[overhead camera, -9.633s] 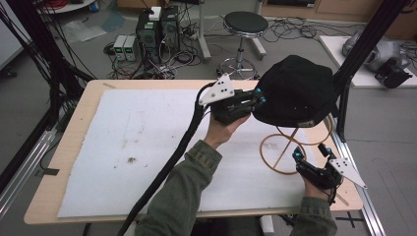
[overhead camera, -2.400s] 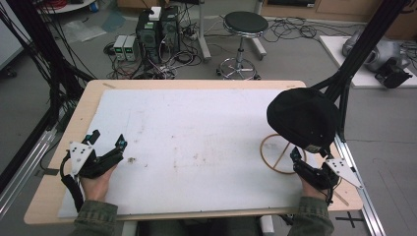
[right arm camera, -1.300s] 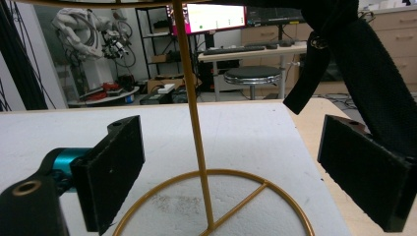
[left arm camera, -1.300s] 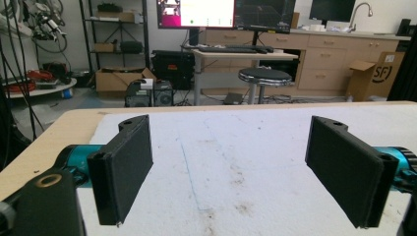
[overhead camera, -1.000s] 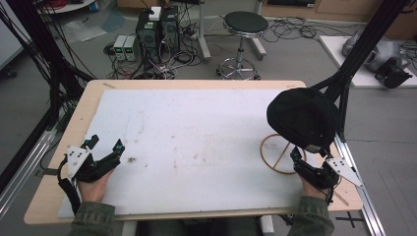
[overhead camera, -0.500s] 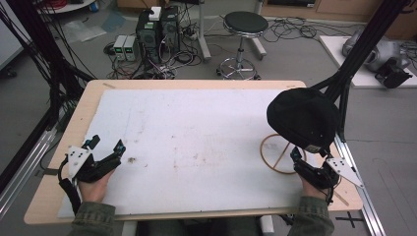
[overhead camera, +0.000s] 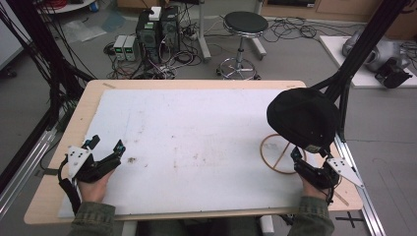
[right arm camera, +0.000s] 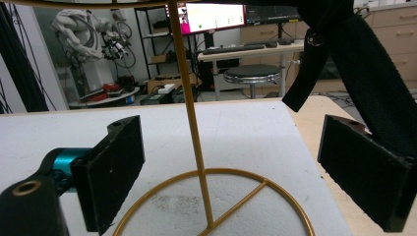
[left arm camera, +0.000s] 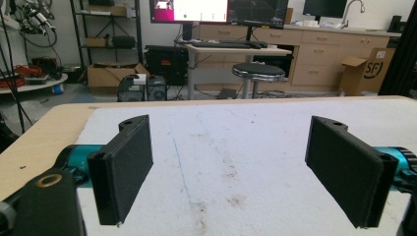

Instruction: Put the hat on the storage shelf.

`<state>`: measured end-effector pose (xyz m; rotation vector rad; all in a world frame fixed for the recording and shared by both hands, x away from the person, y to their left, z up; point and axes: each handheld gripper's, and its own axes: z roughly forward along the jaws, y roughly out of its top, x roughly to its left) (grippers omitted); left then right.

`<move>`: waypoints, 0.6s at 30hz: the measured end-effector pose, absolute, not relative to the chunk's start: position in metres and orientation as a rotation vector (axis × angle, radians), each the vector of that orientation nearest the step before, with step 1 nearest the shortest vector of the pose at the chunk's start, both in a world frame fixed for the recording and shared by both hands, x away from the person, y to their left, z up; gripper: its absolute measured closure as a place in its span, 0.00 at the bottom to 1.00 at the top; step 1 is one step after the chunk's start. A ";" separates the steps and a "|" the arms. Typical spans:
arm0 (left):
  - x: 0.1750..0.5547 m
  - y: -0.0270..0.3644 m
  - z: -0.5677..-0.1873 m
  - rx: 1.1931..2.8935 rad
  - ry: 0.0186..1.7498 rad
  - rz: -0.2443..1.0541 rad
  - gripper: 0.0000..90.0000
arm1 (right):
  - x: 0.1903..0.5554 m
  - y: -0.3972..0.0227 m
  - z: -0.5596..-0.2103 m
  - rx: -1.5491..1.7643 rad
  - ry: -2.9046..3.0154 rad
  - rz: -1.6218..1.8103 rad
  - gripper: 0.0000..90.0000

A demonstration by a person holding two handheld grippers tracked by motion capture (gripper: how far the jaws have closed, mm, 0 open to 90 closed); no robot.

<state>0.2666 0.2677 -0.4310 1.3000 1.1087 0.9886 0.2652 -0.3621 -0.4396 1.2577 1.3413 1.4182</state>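
A: Start with the right gripper (overhead camera: 298,158). How do its jaws stand?

B: Spread wide, with nothing between the pads. In the right gripper view the thin gold metal hat stand (right arm camera: 195,147) rises straight up in the gap, touching neither jaw, and its ring base lies on the white foam sheet (right arm camera: 236,123) just ahead.

A: And the hat itself?

B: The black fabric cap (overhead camera: 303,118) sits on top of that stand, above and slightly beyond the right gripper. Its black strap (right arm camera: 361,69) hangs down beside the far jaw in the right gripper view.

A: The left gripper (overhead camera: 107,149)?

B: Also spread wide and holding nothing, low over the foam sheet near the left edge of the light wooden table (overhead camera: 196,83). Ahead of it there is bare, stained foam, and the cap is well apart from it, across the table.

A: So which hand takes any further work on the cap?

B: The right one, I'd judge; it is just beside the stand. The rod's long axis is upright, so the jaws would close on it from the sides, or rise to reach the cap
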 end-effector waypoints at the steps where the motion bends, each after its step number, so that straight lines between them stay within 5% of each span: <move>1: 0.267 0.268 -0.431 1.300 1.109 0.989 0.20 | 0.265 -0.362 -0.440 1.254 1.340 1.419 0.11; 18: 0.267 0.267 -0.432 1.301 1.108 0.987 0.20 | 0.264 -0.362 -0.439 1.251 1.347 1.418 0.11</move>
